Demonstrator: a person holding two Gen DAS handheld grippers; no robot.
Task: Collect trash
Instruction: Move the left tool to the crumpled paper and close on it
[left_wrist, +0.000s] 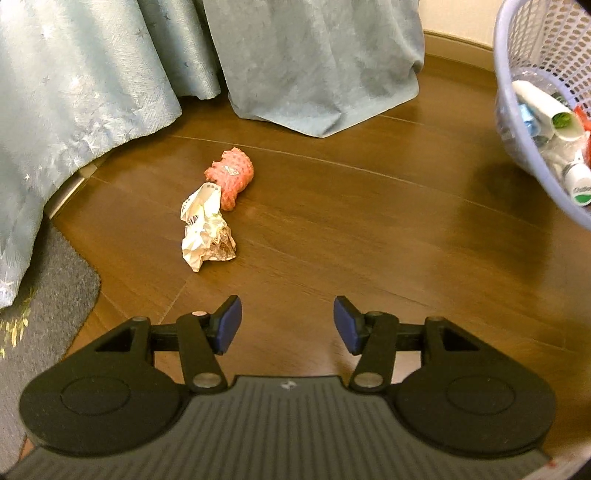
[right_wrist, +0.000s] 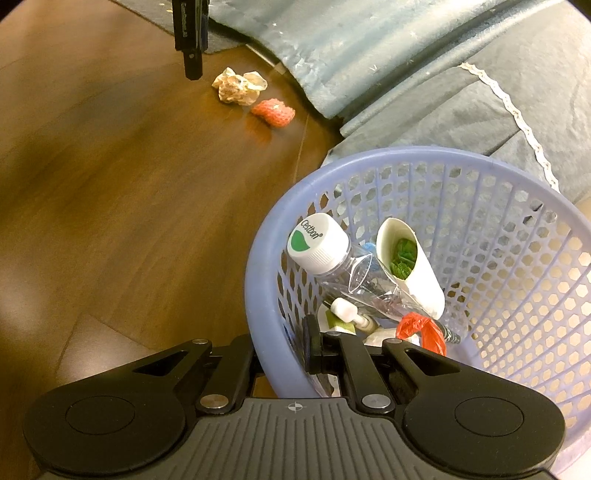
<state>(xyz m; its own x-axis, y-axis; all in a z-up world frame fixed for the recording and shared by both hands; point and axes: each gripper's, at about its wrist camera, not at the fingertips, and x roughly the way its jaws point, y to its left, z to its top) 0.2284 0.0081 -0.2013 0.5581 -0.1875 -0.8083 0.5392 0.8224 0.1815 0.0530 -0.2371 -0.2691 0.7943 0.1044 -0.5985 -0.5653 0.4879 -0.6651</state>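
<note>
A crumpled white paper wrapper (left_wrist: 206, 230) lies on the wooden floor, touching a pink foam net (left_wrist: 232, 178) just beyond it. My left gripper (left_wrist: 287, 325) hovers open and empty a little short of the wrapper. The right wrist view shows the same wrapper (right_wrist: 239, 85) and foam net (right_wrist: 274, 112) far off, with the left gripper (right_wrist: 192, 44) above them. My right gripper (right_wrist: 282, 349) is shut on the near rim of a lilac mesh basket (right_wrist: 258, 295), one finger inside and one outside. The basket holds a clear bottle (right_wrist: 332, 258), a paper tube (right_wrist: 410, 266) and red plastic scrap (right_wrist: 421, 330).
Pale blue curtains (left_wrist: 314, 66) hang to the floor behind the trash. A grey rug (left_wrist: 48, 295) lies at the left. The basket (left_wrist: 524, 110) sits at the right edge of the left wrist view. Bare wooden floor (left_wrist: 369, 229) spreads between trash and basket.
</note>
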